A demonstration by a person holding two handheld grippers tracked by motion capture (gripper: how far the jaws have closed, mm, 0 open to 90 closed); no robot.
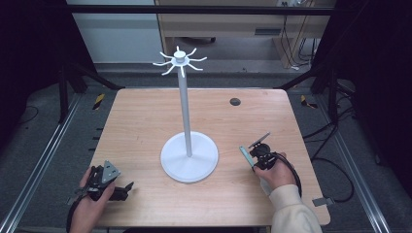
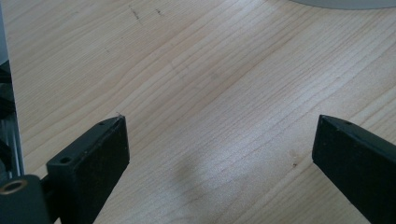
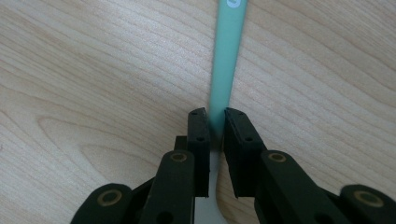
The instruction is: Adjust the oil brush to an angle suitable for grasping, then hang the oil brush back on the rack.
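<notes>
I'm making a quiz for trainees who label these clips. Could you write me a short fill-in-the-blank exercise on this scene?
1. The right gripper has its jaws closed on a thin strip whose colour is pale ____.
2. The left gripper has its jaws ____, with nothing between them.
3. The white stand has a round base and curved ____ around its top.
4. The tabletop is made of light ____.

Missing words: green; open; hooks; wood
</notes>
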